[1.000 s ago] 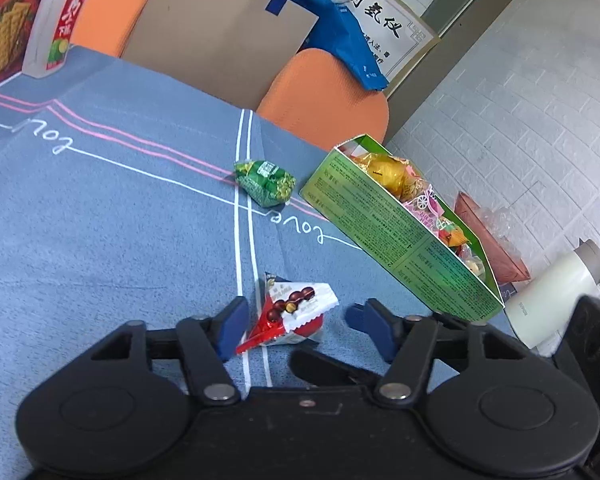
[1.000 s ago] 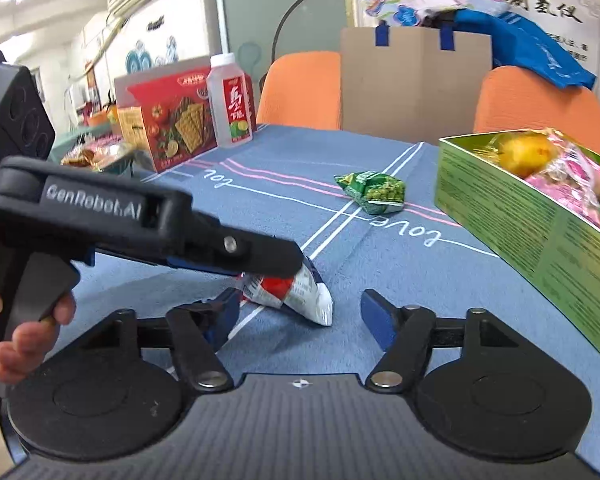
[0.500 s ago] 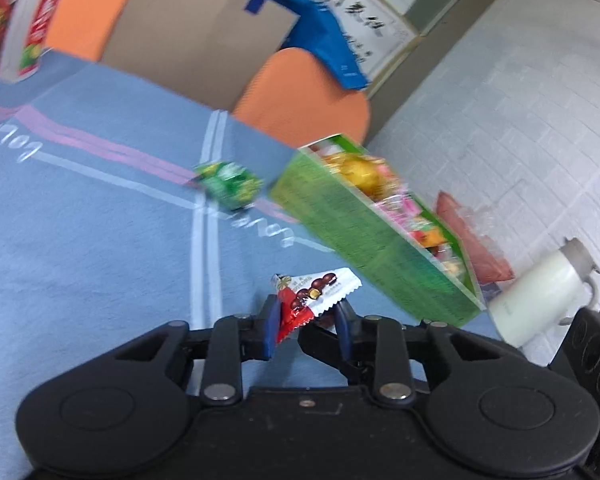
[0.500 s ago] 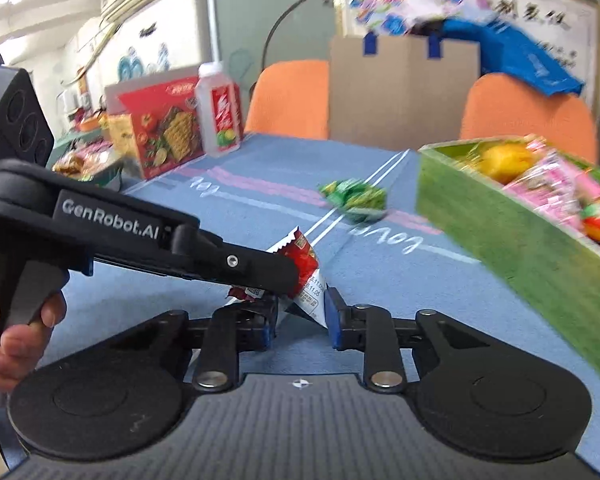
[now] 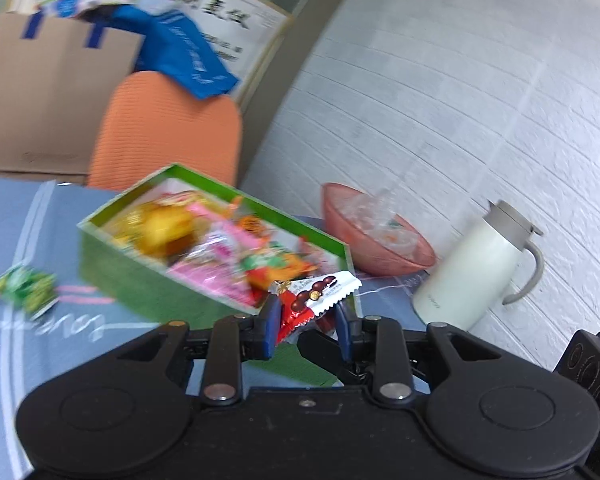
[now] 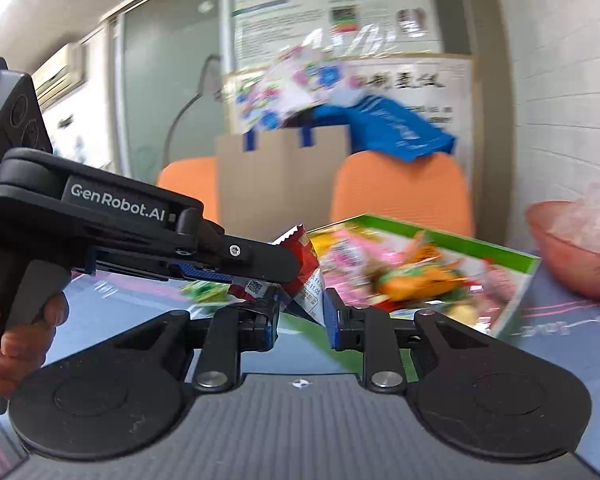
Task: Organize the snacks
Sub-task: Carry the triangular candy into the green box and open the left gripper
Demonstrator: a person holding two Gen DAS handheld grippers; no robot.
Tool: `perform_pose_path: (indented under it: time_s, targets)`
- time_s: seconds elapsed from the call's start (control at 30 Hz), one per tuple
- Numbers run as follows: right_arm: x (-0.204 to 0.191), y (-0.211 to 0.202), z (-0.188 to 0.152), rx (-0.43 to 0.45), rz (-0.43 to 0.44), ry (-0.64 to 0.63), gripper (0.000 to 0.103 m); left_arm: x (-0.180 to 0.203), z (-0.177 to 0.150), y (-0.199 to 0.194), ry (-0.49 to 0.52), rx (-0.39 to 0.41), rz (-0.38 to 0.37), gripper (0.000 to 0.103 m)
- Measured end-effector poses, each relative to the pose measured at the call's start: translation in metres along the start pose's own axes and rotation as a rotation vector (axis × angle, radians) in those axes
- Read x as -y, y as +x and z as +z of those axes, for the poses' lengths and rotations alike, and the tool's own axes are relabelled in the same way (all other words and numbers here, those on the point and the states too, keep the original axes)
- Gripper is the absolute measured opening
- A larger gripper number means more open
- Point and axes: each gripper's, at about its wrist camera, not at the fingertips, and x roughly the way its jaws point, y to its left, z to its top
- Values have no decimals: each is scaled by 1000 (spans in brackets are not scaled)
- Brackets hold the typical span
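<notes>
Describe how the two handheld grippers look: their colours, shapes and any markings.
Both grippers are matte black plastic. The right gripper has round disc housings, silver pivot screws and blue pads on its fingers. The left gripper looks the same; from the side it shows a pistol handle and white "GenRobot.AI" lettering.

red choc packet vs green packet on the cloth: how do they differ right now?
The red chocolate packet is lifted off the cloth, pinched by both the left gripper and the right gripper; the green packet lies loose on the tablecloth. The red chocolate packet is at the green box's near corner; the green packet sits left of that box. Both are small sealed snack packets still outside the box.
</notes>
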Motion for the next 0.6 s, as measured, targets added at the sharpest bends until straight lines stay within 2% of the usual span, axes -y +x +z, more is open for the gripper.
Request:
perform_pose_path:
  time_s: [0.17,0.4,0.5,0.53,0.6]
  targets:
    - [32,-2,5,23,-60,28,42,18,15,35,48,-28,-44,82]
    - [60,17,5,17,-92,46,41,11,20,66,41,-40,-46,82]
    - [66,29,0,4,-86,59,41,0,17,80,21,-55,-6,84]
    - [68,37,-3,-10,-84,60,40,-4,14,86,9,-73,16,95]
    - [67,49,-12,-59,-100,51,32,-12,6,97,-7,-110,63,97]
